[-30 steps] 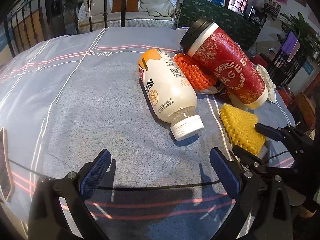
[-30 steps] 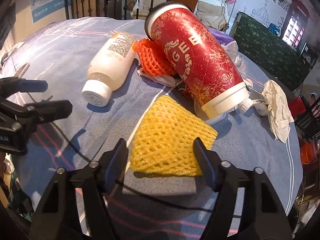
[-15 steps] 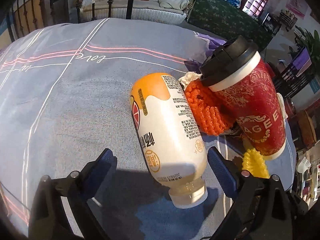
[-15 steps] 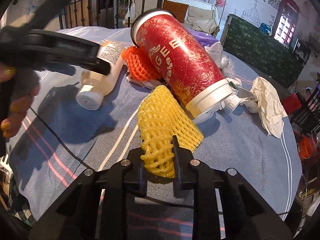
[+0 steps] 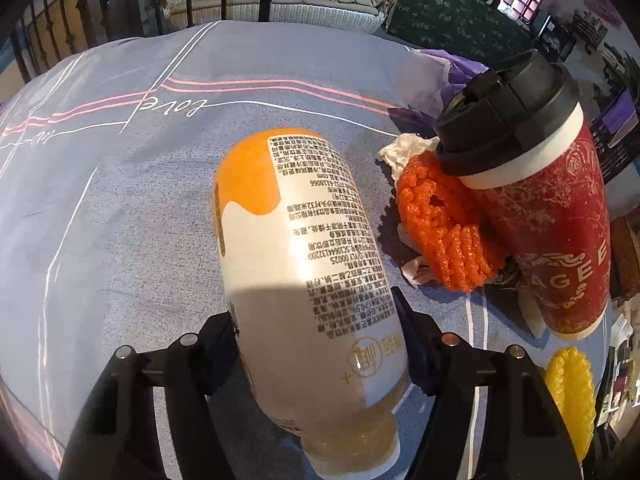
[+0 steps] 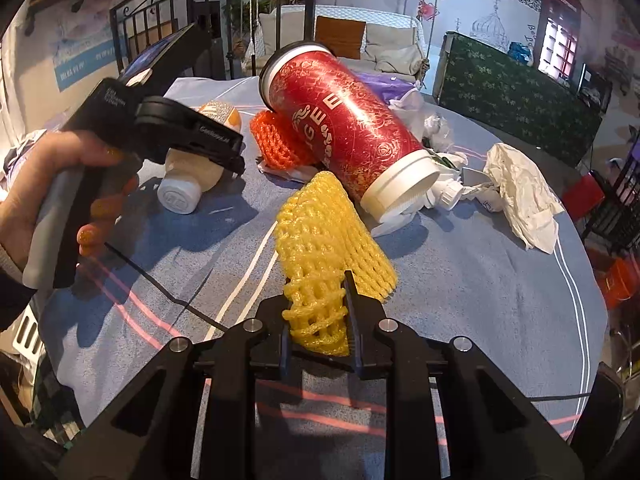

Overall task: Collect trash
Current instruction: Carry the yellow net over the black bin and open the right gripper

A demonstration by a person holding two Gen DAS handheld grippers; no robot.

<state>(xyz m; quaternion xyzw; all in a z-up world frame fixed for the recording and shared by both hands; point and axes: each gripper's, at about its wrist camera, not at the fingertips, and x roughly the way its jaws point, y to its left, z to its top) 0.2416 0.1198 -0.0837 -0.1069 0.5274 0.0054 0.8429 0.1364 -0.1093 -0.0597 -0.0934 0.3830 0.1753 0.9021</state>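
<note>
White-and-orange bottle [image 5: 304, 280], yellow foam net [image 6: 324, 248], orange net [image 5: 444, 232] and red cup [image 5: 548, 216] lie together on the cloth.

Blue-grey bedspread [image 5: 120, 208] with pink and white stripes (script lettering reads upside down in the left wrist view). Black iron bed rail [image 6: 132, 16] along its far edge. White wicker sofa [image 5: 280, 12] with orange cushion [image 6: 340, 38] beyond. Green patterned cabinet [image 6: 516, 92], red phone-booth mural [image 6: 560, 28] behind it.
</note>
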